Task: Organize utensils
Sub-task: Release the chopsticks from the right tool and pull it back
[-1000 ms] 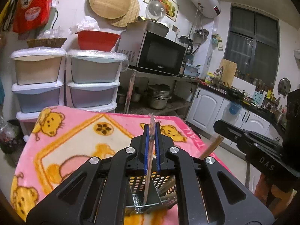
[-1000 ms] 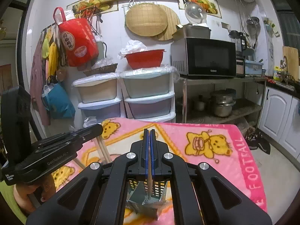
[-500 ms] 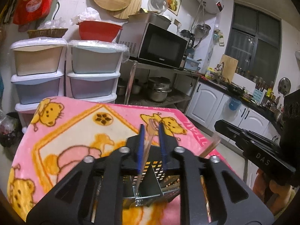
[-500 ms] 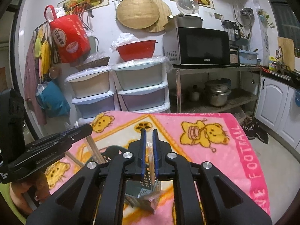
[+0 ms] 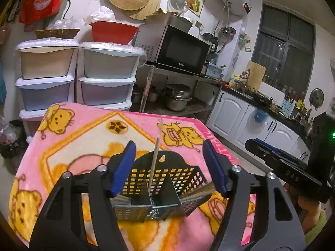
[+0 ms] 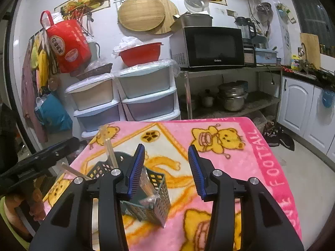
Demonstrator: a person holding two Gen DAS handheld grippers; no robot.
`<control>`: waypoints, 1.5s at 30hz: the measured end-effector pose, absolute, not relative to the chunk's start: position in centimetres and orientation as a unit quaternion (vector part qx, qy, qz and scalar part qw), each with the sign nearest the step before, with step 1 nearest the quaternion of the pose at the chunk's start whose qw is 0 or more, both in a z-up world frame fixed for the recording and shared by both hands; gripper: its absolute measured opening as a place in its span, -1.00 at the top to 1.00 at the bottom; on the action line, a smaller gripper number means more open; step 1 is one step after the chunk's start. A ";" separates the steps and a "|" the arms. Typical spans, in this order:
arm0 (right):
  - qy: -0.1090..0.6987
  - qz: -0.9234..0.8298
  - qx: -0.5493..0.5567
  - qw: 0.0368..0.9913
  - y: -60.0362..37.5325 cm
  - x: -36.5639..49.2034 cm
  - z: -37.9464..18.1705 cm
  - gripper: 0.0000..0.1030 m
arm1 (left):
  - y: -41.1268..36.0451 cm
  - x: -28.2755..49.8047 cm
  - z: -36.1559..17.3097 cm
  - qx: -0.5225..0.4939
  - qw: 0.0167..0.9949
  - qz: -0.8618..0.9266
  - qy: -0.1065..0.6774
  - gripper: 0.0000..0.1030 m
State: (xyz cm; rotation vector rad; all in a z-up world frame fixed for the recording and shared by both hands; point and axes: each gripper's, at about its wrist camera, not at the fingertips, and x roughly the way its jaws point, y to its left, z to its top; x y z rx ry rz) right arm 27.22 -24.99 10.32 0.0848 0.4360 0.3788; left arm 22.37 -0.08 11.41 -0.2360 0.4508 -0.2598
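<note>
Both claws opening, nothing pinched: left claw [image 5: 168, 166] straddling chopstick [image 5: 155, 156] standing in caddy [image 5: 163, 185] at 6 o'clock on blanket [image 5: 83, 138]; right claw [image 6: 166, 170] hanging beside. Risk: withdrawing finger [image 5: 125, 167] clipping stick, tipping light caddy.

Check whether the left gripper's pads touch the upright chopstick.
Apart. In the left wrist view the chopstick stands in the holder, clear of both opening pads.

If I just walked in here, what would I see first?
Probably the bright pink bear blanket covering the table. On it stands a black mesh utensil caddy with a thin stick poking up from it. The left gripper is opening around the caddy, touching nothing, while the right gripper opens just right of it.
</note>
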 end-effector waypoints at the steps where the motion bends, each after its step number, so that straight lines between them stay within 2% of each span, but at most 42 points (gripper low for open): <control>1: 0.215 0.186 0.042 0.958 -25.1 27.0 10.2 0.13 | 0.0 22.2 11.4 -0.118 0.959 -0.130 0.222 -0.25; 6: 0.212 0.176 0.031 0.961 -25.5 26.0 10.1 0.06 | 0.3 21.0 11.8 -0.131 0.957 -0.139 0.219 -0.58; 11: 0.208 0.175 0.027 0.962 -25.9 24.7 9.9 -0.01 | 0.4 19.5 12.2 -0.136 0.957 -0.145 0.210 -0.78; 16: 0.205 0.175 0.022 0.963 -26.1 23.4 9.8 -0.09 | 0.3 18.2 12.3 -0.133 0.958 -0.147 0.206 -0.79; 45: 0.232 0.185 0.020 0.955 -26.5 18.8 6.3 -0.12 | 1.6 14.0 7.8 -0.125 0.951 -0.134 0.248 -0.79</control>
